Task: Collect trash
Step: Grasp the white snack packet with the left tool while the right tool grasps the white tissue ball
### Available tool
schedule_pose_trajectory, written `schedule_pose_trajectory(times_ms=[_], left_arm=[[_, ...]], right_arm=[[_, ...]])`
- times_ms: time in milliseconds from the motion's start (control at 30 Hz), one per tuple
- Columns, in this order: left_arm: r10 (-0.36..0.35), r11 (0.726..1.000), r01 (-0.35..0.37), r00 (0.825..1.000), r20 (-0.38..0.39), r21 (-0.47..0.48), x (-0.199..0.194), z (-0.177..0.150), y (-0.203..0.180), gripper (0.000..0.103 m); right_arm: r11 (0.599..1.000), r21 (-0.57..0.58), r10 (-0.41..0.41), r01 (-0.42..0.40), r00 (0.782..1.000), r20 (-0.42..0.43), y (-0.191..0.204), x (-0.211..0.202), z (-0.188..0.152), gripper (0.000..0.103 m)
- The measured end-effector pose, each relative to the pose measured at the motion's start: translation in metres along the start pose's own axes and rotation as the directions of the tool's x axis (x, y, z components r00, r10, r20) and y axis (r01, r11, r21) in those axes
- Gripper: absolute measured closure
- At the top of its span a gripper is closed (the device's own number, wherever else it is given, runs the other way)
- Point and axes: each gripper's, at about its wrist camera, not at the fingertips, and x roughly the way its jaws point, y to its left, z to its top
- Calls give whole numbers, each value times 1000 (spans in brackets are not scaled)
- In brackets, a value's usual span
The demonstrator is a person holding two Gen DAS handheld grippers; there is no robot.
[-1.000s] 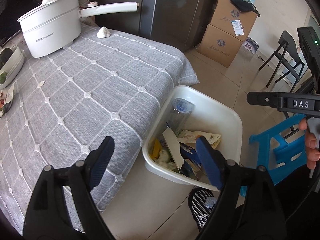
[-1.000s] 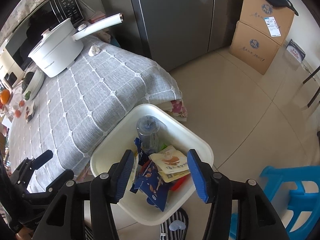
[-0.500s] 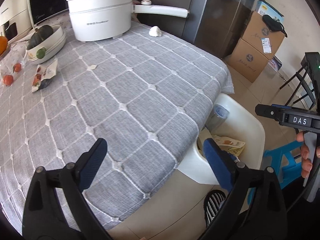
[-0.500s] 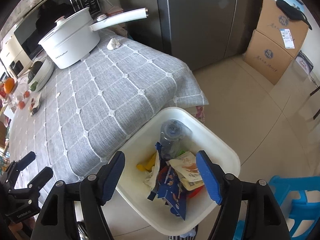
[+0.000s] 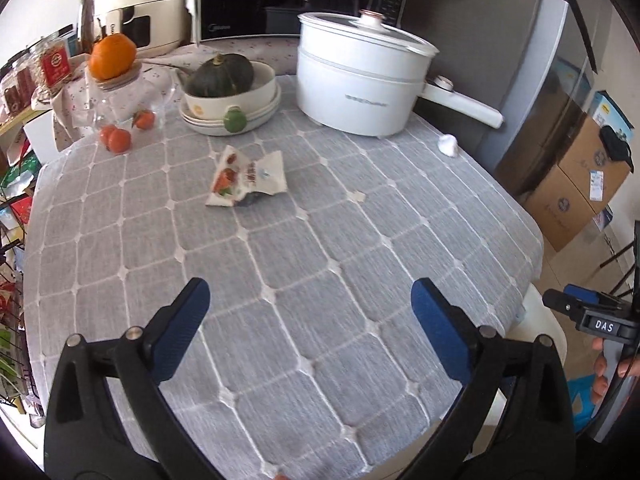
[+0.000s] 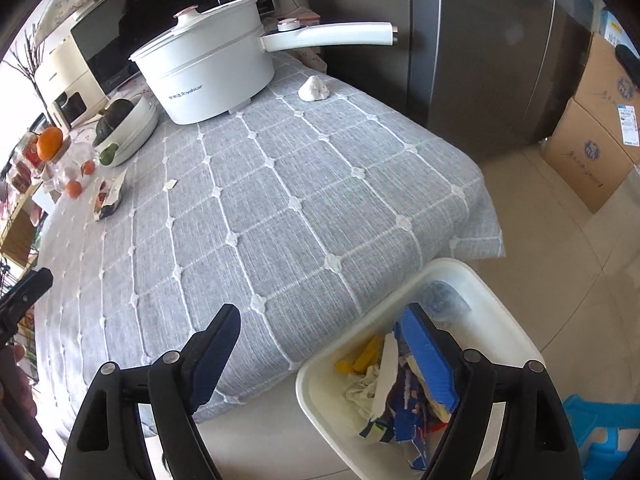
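A crumpled snack wrapper point(image 5: 246, 178) lies on the grey quilted tablecloth point(image 5: 320, 248), and shows small in the right wrist view point(image 6: 109, 196). A white paper ball point(image 5: 447, 145) lies near the pot handle, also in the right wrist view point(image 6: 314, 89). A tiny paper scrap point(image 6: 170, 185) lies mid-table. My left gripper point(image 5: 310, 328) is open and empty over the table's near part. My right gripper point(image 6: 324, 354) is open and empty above the table edge and the white bin point(image 6: 496, 304) holding wrappers and a bottle.
A white electric pot point(image 5: 360, 80) with a long handle stands at the back. A bowl with a squash point(image 5: 228, 96), small oranges point(image 5: 118, 138) and a glass jar sit back left. Cardboard boxes point(image 6: 596, 136), a fridge and a blue stool point(image 6: 604, 436) lie to the right.
Both grippers swung left from over the bin towards the table. The left view now faces the wrapper and the pot; the bin has slid to the right edge.
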Motion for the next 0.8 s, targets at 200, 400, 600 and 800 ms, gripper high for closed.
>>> schedule_pose_trajectory(times_ms=[200,400,600,800], left_arm=[[22,998,-23,1000,-20,-52,49,29,46,3],[-4,999,5,1000,12,-34,96,58,60,3],[0,1000,-1,999,-40,-14,150,66,67,25],[-62,997,62,998,-9,-41,153,65,71,87]], right_arm=[[999,-44,7,-4,998,61,21,15,39,19],[998,-59,23,-16,993,120,28,49,82,18],[997,-75,32,-21,989,146,30,89,115,18],[994,-107,25,-6,983,179,29,114,138,18]])
